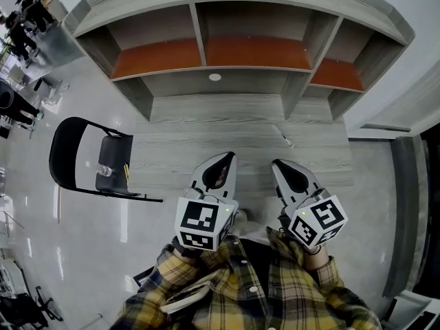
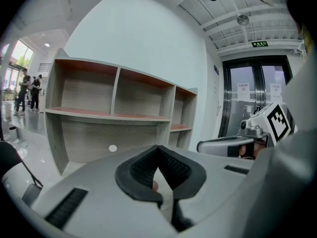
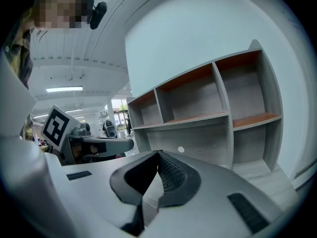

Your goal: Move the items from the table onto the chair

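Note:
A grey wooden table [image 1: 199, 139] carries a shelf unit [image 1: 227, 53] at its back. One thin pen-like item [image 1: 284, 137] lies on the tabletop to the right of the middle. To the left of the table stands a black chair [image 1: 67, 146]; on its seat are a clear bottle [image 1: 104, 170] and a yellow stick [image 1: 126, 172]. My left gripper [image 1: 225, 158] [image 2: 158, 148] and right gripper [image 1: 278, 165] [image 3: 158, 155] hover side by side over the table's near edge. Both are shut with nothing between the pads.
The shelf compartments [image 2: 84, 95] [image 3: 198, 100] look bare, with orange boards inside. Glossy floor surrounds the chair. Several people [image 1: 24, 19] stand far off at the upper left. A glass door [image 2: 252, 100] lies to the right of the shelf unit.

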